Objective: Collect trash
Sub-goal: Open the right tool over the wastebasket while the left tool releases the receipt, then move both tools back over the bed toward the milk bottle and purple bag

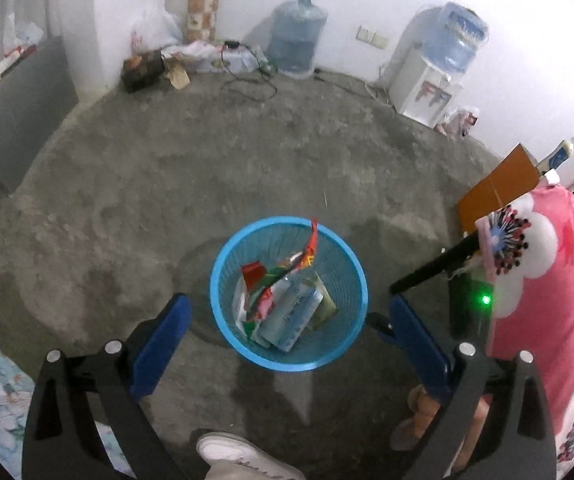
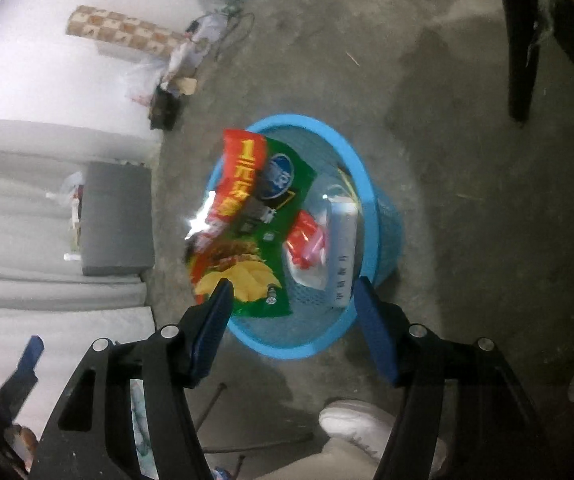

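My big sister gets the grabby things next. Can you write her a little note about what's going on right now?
Left tongs: open, empty, above the blue basket.
Right tongs: open too. The green-and-red chip bag is over the basket's rim, just past the tips; whether one finger still touches it is hard to tell.
Done: the basket already holds wrappers and a pale blue packet.
Left: make sure the chip bag lands inside. No other loose trash shows on the floor nearby.
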`<state>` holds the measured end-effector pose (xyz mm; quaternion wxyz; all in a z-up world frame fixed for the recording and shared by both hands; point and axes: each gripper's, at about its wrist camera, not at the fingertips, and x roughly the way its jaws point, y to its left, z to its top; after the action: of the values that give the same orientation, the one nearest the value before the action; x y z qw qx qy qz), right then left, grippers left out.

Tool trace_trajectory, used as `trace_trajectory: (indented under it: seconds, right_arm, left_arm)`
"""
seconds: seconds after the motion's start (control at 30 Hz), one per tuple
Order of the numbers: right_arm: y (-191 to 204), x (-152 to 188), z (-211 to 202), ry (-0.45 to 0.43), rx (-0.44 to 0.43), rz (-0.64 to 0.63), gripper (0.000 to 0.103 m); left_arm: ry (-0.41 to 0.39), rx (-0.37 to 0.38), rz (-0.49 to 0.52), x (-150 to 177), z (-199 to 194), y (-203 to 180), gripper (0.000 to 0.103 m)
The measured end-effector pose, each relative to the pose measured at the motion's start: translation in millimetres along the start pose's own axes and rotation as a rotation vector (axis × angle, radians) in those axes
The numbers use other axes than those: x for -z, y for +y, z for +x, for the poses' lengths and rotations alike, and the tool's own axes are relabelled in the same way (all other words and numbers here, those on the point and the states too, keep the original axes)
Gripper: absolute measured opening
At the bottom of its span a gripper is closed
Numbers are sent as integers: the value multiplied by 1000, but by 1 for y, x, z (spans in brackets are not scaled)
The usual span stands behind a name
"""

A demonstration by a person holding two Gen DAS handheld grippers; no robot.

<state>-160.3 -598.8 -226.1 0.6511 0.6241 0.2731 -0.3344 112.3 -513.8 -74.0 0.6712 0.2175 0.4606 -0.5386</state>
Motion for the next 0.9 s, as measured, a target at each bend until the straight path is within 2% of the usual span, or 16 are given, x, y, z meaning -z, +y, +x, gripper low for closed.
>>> trace_trajectory:
  seconds: [0.27,0.43,0.57,0.7,0.9]
  right_arm:
    - [27,11,-5,-27,-46,-94,61]
    - [58,27,-18,-23,-72,-186,61]
    - [101,49,-36,-25,-97,-329,65]
    - [145,76,-53,-27,-105,-479,68]
    - [215,133,-75,-29,-118,-742,81]
  left_arm:
    - [-97,-12,7,19,-85,7,97]
    - [-163,-15,-37,43,-142,23,97]
    - [-221,-40,-75,74,-189,40,97]
    - [-297,-80,-146,119,-240,60,97]
    - [-375,-176,-250,191,-300,86,97]
